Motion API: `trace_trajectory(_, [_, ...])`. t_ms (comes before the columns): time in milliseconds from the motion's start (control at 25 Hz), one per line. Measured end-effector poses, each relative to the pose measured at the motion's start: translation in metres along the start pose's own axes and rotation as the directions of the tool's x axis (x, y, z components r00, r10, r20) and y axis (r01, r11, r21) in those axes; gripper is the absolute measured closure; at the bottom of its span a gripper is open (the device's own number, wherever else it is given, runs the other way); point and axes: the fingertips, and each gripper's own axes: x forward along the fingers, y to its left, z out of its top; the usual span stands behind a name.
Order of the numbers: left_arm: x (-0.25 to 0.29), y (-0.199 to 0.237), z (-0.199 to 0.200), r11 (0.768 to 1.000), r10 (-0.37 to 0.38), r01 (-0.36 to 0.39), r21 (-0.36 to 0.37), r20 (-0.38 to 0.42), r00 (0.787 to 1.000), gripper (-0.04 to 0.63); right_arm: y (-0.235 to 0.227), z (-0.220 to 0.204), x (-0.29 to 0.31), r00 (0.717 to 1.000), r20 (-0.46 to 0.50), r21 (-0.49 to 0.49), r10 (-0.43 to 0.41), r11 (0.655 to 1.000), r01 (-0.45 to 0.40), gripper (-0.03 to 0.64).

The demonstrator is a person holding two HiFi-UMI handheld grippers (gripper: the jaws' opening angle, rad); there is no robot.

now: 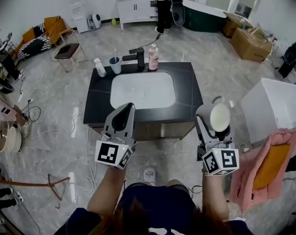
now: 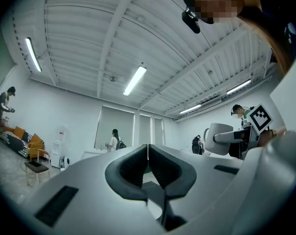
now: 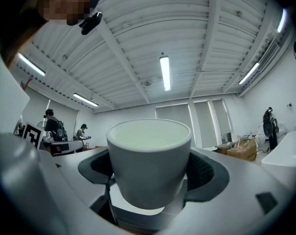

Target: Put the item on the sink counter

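Observation:
A grey mug (image 1: 219, 116) with a white inside sits between the jaws of my right gripper (image 1: 215, 119), which is shut on it and held upright in front of the counter's right corner. In the right gripper view the mug (image 3: 149, 160) fills the middle, rim up, with a pad on each side. My left gripper (image 1: 121, 119) is raised before the black sink counter (image 1: 187, 89), jaws shut and empty. Its dark pads (image 2: 160, 168) meet at a thin seam in the left gripper view. The white basin (image 1: 143, 89) lies in the counter's middle.
On the counter's back edge stand a white spray bottle (image 1: 100, 67), a blue cup (image 1: 115, 64), a black tap (image 1: 137, 58) and a pink bottle (image 1: 153, 57). A white box (image 1: 273, 106) and a pink towel (image 1: 263, 168) are at the right. Cables lie on the floor at the left.

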Motion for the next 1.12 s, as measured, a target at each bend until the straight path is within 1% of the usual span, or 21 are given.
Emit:
trace_trajectory(120, [0.016, 0.019, -0.012, 1.000, -0.020, 0.020, -0.002, -0.014, 1.000, 0.571, 0.001, -0.012, 0.023, 1.000, -0.021, 0.006, -0.017, 1.000, 0.017, 0.175])
trace_trajectory(280, [0.031, 0.041, -0.031, 1.000, -0.016, 0.014, -0.026, -0.045, 0.999, 0.571, -0.001, -0.026, 0.050, 0.998, -0.058, 0.017, -0.027, 0.999, 0.028, 0.175])
trace_trajectory(400, [0.047, 0.052, -0.041, 0.999, -0.007, 0.005, -0.039, -0.058, 0.998, 0.571, -0.008, -0.031, 0.071, 0.997, -0.068, 0.017, -0.020, 1.000, 0.021, 0.175])
trace_trajectory(600, [0.084, 0.068, -0.053, 0.999, 0.021, -0.023, -0.031, -0.062, 0.998, 0.571, -0.024, -0.044, 0.121, 0.997, -0.075, 0.036, 0.020, 0.999, -0.018, 0.174])
trace_trajectory(800, [0.141, 0.090, -0.060, 0.997, 0.078, -0.079, -0.015, -0.044, 0.996, 0.571, -0.053, -0.046, 0.189, 0.995, -0.062, 0.038, 0.081, 0.996, -0.078, 0.175])
trace_trajectory(960, [0.206, 0.099, -0.066, 0.993, 0.119, -0.119, -0.013, -0.025, 0.993, 0.571, -0.094, -0.040, 0.249, 0.991, -0.048, 0.021, 0.121, 0.993, -0.120, 0.175])
trace_trajectory(1120, [0.266, 0.099, -0.082, 0.990, 0.143, -0.143, -0.015, -0.032, 0.989, 0.571, -0.137, -0.047, 0.302, 0.986, -0.053, 0.010, 0.161, 0.987, -0.161, 0.175])
